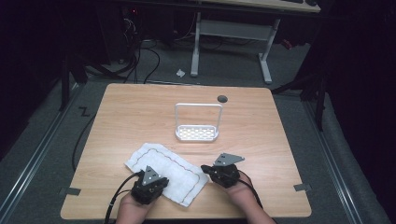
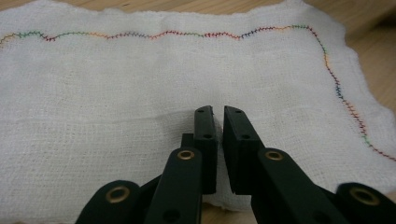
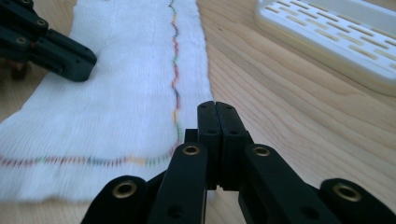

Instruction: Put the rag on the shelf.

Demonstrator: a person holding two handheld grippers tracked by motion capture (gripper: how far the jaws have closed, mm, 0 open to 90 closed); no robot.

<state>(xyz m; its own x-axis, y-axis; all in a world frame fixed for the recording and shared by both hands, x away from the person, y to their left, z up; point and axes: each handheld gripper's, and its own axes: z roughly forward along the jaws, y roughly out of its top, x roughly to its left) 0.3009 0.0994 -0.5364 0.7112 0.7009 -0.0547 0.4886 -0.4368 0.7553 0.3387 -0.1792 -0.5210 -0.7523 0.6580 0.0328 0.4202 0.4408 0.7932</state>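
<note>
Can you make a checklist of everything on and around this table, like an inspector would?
Surface: wooden table, with a dark round hole near its far edge.
Job's things: white cloth with coloured stitching, lying flat near the front; white slotted rack with an upright handle, behind it.
Clutter: grey tape tabs at the front corners.
Grippers: left tool over the cloth, jaws nearly closed with a thin gap; right tool at the cloth's right edge, jaws shut, nothing seen between them.
Cables: black cable trailing from the left tool.
Surroundings: grey floor, white desk legs, tangled cords.
</note>
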